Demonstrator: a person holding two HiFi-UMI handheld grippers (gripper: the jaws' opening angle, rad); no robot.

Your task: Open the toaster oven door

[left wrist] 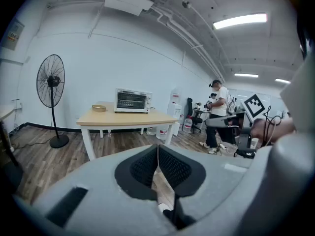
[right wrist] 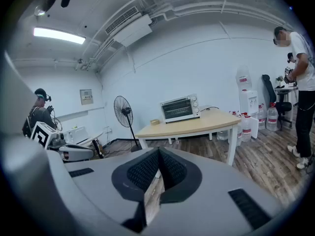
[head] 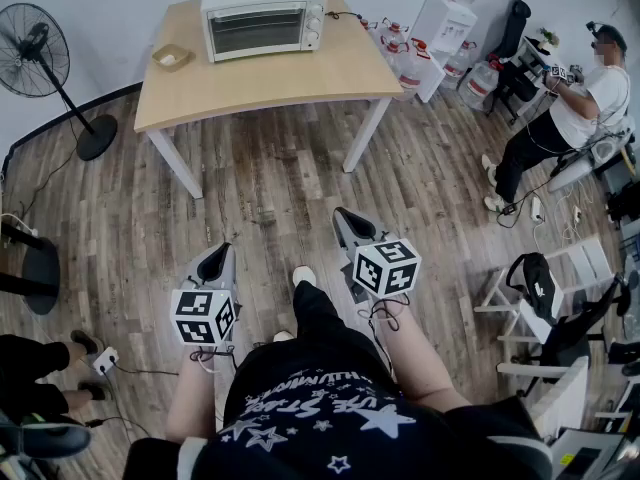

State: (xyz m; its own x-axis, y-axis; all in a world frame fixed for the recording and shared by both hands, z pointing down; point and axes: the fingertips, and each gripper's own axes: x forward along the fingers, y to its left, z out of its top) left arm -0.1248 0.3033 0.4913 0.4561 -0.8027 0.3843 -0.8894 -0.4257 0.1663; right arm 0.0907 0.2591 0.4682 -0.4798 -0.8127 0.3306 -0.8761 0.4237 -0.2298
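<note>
The white toaster oven [head: 263,16] stands with its door closed at the back of a light wooden table [head: 300,73], far across the wood floor from me. It also shows small in the left gripper view as the oven [left wrist: 132,101] and in the right gripper view as the oven [right wrist: 180,108]. My left gripper [head: 213,258] and right gripper [head: 345,218] hang in front of my legs, well short of the table. Both are shut with nothing between their pads, in the left gripper view [left wrist: 157,149] and the right gripper view [right wrist: 158,154].
A small tan dish [head: 171,58] sits on the table left of the oven. A standing fan [head: 40,63] is at the left, water bottles [head: 405,56] at the table's right end. A person [head: 585,103] works at the far right among chairs and floor cables.
</note>
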